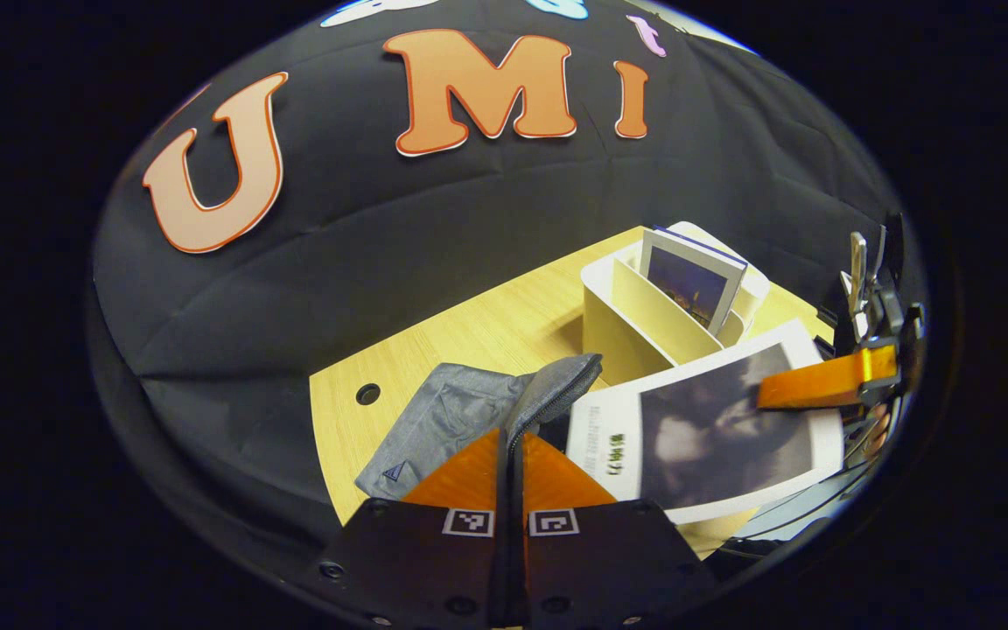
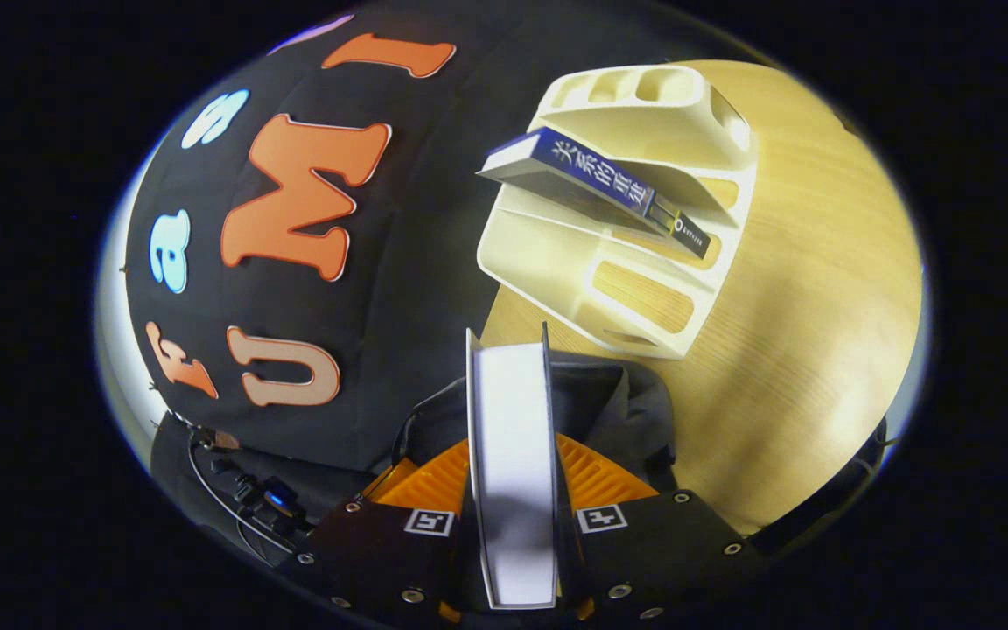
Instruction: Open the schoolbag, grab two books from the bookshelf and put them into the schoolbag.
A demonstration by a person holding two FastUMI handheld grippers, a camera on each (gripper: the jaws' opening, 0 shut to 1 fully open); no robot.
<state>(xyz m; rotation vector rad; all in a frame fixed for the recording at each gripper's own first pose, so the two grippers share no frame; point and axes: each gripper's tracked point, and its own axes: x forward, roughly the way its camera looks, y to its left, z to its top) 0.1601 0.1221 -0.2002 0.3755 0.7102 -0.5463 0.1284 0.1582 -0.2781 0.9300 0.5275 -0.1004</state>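
Observation:
In the left gripper view my left gripper (image 1: 511, 435) is shut on the raised zipper edge of the grey schoolbag (image 1: 447, 416), which lies on the wooden table. Right of it hangs a white book with a dark cover photo (image 1: 714, 433), tilted over the bag's mouth, with an orange finger (image 1: 819, 381) of the right gripper on it. In the right gripper view my right gripper (image 2: 513, 442) is shut on that white book (image 2: 511, 490), seen edge-on above the dark bag (image 2: 622, 407). A blue book (image 2: 600, 179) leans in the cream bookshelf (image 2: 556, 254).
The cream bookshelf (image 1: 635, 319) stands at the table's far right behind the bag, with one book (image 1: 692, 280) upright in it. The wooden table (image 1: 469, 328) has a round cable hole (image 1: 367, 394) near its left edge. The black cloth wall rises close behind.

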